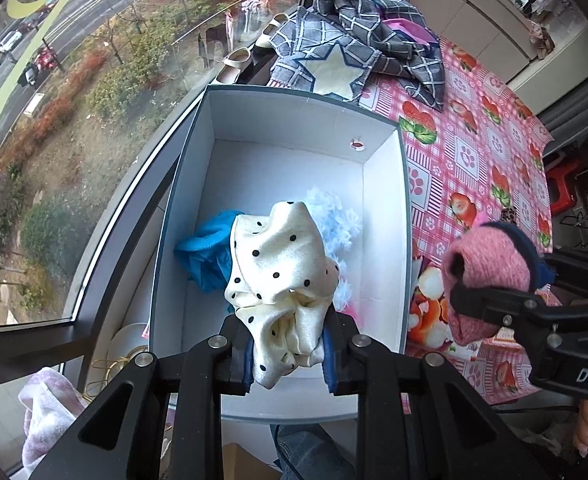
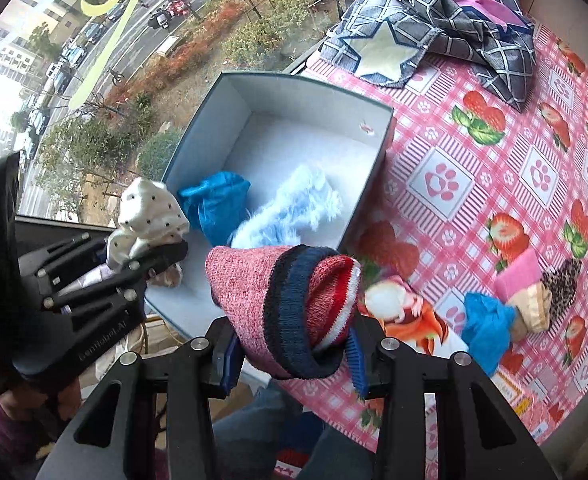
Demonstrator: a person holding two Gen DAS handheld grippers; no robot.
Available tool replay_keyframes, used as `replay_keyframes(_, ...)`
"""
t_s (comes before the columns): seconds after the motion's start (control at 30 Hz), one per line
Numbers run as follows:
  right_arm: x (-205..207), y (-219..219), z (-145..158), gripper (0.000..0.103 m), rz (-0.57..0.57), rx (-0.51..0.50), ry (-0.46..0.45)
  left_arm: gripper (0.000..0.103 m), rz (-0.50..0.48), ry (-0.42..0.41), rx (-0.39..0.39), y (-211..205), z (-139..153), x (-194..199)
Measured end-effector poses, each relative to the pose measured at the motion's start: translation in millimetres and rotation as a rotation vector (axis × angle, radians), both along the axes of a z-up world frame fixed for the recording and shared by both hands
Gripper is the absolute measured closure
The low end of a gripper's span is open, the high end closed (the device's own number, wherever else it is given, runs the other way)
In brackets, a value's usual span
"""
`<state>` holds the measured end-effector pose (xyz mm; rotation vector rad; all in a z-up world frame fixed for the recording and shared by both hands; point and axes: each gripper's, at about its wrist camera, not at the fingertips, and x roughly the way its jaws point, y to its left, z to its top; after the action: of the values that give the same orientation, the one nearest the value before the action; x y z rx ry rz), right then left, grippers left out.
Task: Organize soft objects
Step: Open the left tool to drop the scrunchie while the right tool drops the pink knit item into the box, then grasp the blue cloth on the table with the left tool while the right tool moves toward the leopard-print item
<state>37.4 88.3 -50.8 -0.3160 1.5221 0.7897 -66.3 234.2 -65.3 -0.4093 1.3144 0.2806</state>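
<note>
The left gripper [image 1: 290,354] is clenched on one cream polka-dot cloth [image 1: 278,256]; the right gripper [image 2: 294,354] grips one pink knit sock [image 2: 278,300]. Beyond the left jaws, the one box [image 1: 386,208] holds two soft items: one blue cloth [image 1: 208,252] and one pale fluffy piece [image 1: 338,220].

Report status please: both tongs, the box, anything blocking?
Left tongs shut on dotted cloth, over box. Right tongs shut on pink hat, beside box. Nothing blocking.
</note>
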Motion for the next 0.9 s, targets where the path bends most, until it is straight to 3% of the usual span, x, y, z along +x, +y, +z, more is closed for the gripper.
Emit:
replay_keyframes(0.37,26,34,-9,0.06,0.005,0.002,0.003,0.07,0.018,0.024,0.017,3,-12,12)
replay_keyframes(0.43,27,40,-11,0.06,0.021,0.001,0.006,0.061,0.016,0.023,0.018,2,-12,12)
replay_keyframes(0.53,28,49,-13,0.056,0.043,0.005,0.012,0.039,0.017,0.02,0.026,2,-12,12)
replay_keyframes(0.6,29,53,-14,0.033,0.052,0.008,0.019,0.024,0.018,0.013,0.043,1,-11,12)
replay_keyframes(0.67,31,54,-13,0.023,0.045,0.009,0.0,0.021,0.027,0.004,0.045,1,-10,11)
replay_keyframes(0.73,34,54,-11,0.023,0.042,0.01,-0.005,0.019,0.039,-0.014,0.029,3,-9,11)
replay_keyframes(0.8,37,52,-13,0.023,0.031,0.004,0.003,0.003,0.047,-0.024,0.026,3,-9,11)
replay_keyframes(0.9,43,45,-13,0.022,0.002,0.001,0.019,0.0,0.038,-0.033,-0.013,2,-9,13)
